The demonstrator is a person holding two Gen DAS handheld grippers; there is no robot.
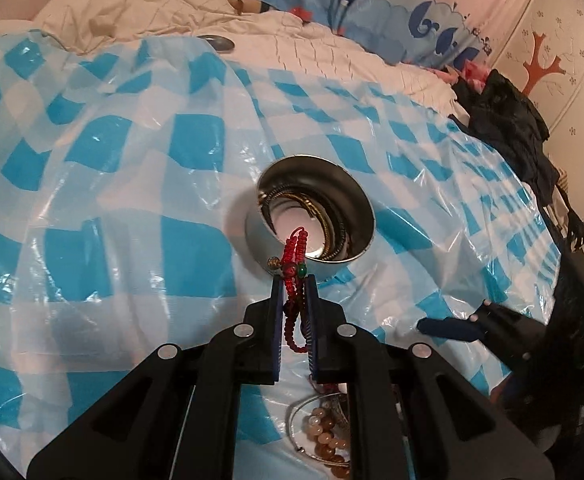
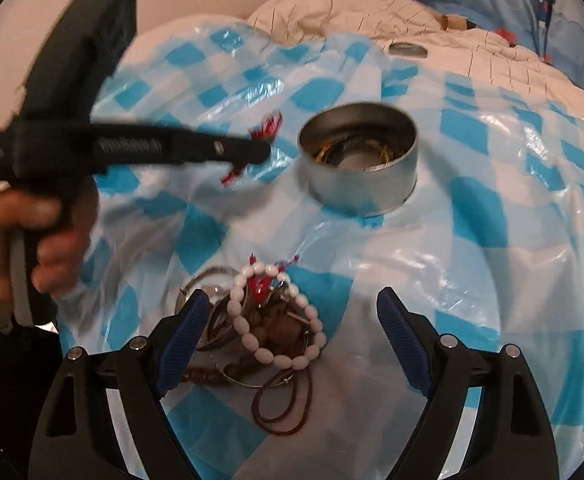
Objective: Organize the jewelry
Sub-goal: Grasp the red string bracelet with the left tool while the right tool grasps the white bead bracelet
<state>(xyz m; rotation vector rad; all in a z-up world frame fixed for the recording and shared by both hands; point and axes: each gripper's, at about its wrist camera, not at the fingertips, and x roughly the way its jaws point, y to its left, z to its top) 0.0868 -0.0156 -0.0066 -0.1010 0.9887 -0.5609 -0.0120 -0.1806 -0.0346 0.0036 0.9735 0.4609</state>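
Firmly pinching red braided cord bracelet (image 1: 295, 280) in left gripper (image 1: 294, 280), frame centre, near round metal tin (image 1: 356, 216); right gripper (image 2: 288, 312) gaping wide, holding nothing, above white oval-bead bracelet (image 2: 280, 312).

Blue-and-white checkered plastic sheet (image 1: 132, 184) is covering the bed, crinkling and catching the light. Cream quilt (image 1: 332, 48) is bunching behind it, whale-print curtain (image 1: 424, 8) hanging against a pale wall (image 1: 564, 40).

A blue-and-white checked plastic sheet (image 1: 132, 168) fills the frame; the centre tin (image 1: 312, 216) is silver, the bracelet (image 1: 296, 280) below it red.
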